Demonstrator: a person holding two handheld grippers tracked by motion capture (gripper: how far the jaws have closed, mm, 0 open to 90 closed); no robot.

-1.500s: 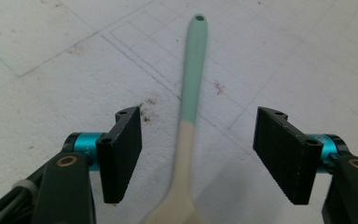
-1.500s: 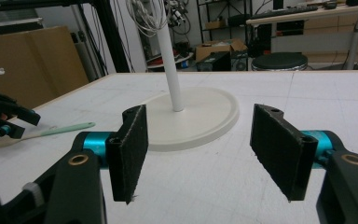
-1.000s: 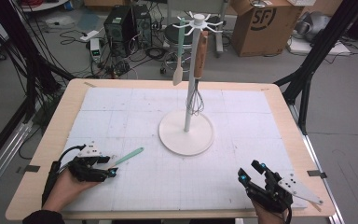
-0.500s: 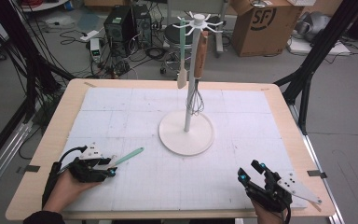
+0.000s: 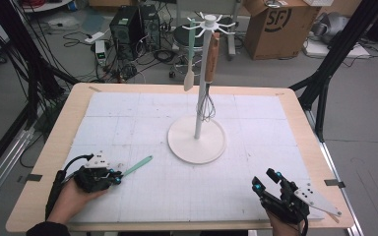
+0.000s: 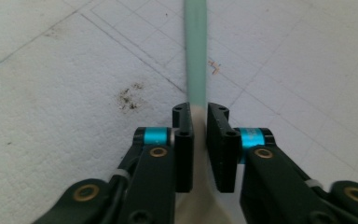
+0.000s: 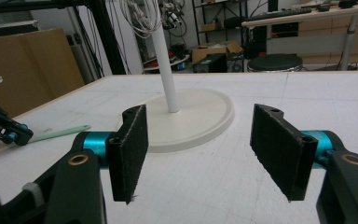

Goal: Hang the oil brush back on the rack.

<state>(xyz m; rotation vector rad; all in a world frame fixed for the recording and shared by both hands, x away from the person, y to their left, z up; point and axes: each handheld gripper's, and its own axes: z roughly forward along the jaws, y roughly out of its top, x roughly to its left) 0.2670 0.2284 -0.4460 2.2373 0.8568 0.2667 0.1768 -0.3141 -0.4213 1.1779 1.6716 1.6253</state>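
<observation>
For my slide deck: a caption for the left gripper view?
Left hand-held gripper shut on a green-handled spatula lying on the white mat.

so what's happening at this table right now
A person holds a two-jaw gripper in each hand. The left gripper has just been closing its jaws on a pale green, flat-handled spatula lying on the white mat. The right gripper waits open, holding nothing. Beyond stands a white utensil stand with hanging utensils.
</observation>
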